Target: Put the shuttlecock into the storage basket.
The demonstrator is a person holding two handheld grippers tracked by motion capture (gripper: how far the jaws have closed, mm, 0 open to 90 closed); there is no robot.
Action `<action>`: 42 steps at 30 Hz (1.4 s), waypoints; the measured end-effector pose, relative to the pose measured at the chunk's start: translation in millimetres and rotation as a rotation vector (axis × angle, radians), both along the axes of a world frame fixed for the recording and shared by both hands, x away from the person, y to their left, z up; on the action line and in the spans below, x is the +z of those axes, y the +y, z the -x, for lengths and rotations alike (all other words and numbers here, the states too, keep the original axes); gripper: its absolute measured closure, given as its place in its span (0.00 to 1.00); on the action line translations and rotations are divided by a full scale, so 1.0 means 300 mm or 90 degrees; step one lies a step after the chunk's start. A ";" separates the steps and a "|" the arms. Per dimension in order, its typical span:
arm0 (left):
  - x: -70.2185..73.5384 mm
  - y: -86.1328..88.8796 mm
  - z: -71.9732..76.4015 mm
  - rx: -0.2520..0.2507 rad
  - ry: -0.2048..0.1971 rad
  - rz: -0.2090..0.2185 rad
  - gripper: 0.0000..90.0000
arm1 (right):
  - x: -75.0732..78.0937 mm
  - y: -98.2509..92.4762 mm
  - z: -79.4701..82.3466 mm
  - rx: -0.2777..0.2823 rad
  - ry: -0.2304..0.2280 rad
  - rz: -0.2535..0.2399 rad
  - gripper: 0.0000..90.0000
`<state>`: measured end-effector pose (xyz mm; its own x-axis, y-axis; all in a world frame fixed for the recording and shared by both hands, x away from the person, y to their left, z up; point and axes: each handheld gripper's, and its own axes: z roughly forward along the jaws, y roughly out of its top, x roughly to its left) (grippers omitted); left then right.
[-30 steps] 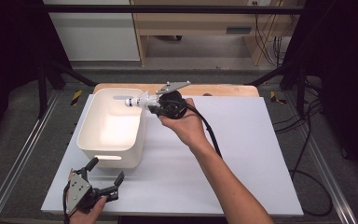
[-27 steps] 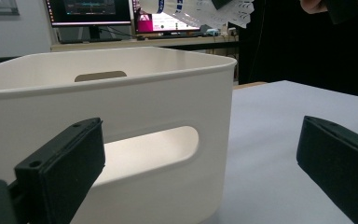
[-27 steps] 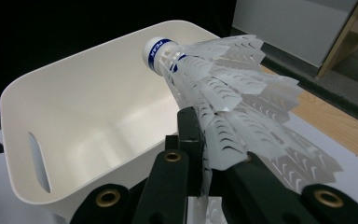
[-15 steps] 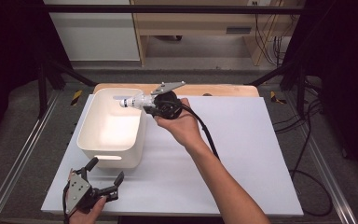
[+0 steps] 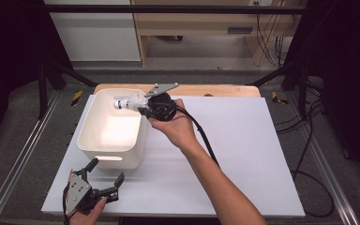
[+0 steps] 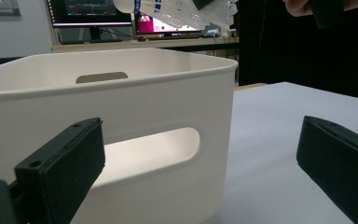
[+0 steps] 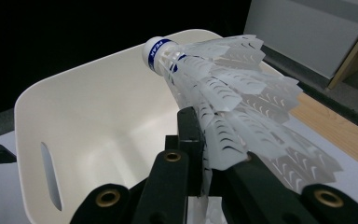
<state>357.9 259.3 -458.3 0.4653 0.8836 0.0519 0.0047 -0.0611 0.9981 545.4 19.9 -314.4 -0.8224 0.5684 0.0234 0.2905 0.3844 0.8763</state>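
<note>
A white feather shuttlecock [image 5: 129,101] with a blue-banded cork hangs over the far right corner of a white plastic bin [image 5: 86,130]. My right gripper [image 5: 143,107] is shut on its feather skirt, cork pointing left over the bin's opening. In the right gripper view the shuttlecock [image 7: 214,88] sticks out past my right gripper [image 7: 209,158], above the bin [image 7: 74,116]. My left gripper [image 5: 106,171] rests open on the white mat just in front of the bin, with nothing between its jaws. In the left gripper view my left gripper [image 6: 200,158] faces the bin's handle slot [image 6: 154,144], and the shuttlecock [image 6: 182,11] shows overhead.
The bin stands on the left half of a white mat [image 5: 243,154]. A wooden board [image 5: 215,90] lies along the mat's far edge. Metal rails [image 5: 23,159] run down both sides, and cables [image 5: 309,140] trail at the right.
The right hand has drifted slightly left with the shuttlecock, carrying it a little farther over the bin. The left gripper has stayed put.
</note>
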 end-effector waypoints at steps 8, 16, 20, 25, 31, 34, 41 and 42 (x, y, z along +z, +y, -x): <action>0.001 0.000 0.001 0.000 -0.001 0.000 0.01 | -0.002 0.026 0.004 0.011 -0.002 -0.001 0.99; 0.001 0.000 0.001 0.000 -0.001 0.000 0.01 | -0.004 0.045 0.008 0.017 0.000 -0.001 0.99; 0.001 0.001 0.001 0.000 -0.001 0.001 0.01 | -0.005 0.050 0.008 0.019 -0.002 0.002 0.99; 0.001 0.002 0.001 0.001 -0.001 0.001 0.01 | -0.006 0.059 0.010 0.021 -0.001 0.001 0.99; 0.001 0.002 0.001 0.000 -0.001 0.001 0.01 | -0.009 0.072 0.012 0.026 -0.001 0.003 0.99; 0.002 0.003 0.001 0.001 -0.002 0.002 0.01 | -0.010 0.077 0.012 0.028 -0.001 0.004 0.99; 0.002 0.002 0.001 0.000 -0.002 0.002 0.01 | -0.016 0.090 0.015 0.032 0.000 0.004 0.99; 0.002 0.003 0.001 0.000 -0.002 0.002 0.01 | -0.016 0.091 0.016 0.032 0.001 0.004 0.99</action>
<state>357.6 260.1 -457.7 0.4647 0.8840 0.0500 0.0017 -0.0574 0.9983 540.5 47.2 -319.3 -0.8501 0.5261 0.0216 0.2723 0.4042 0.8732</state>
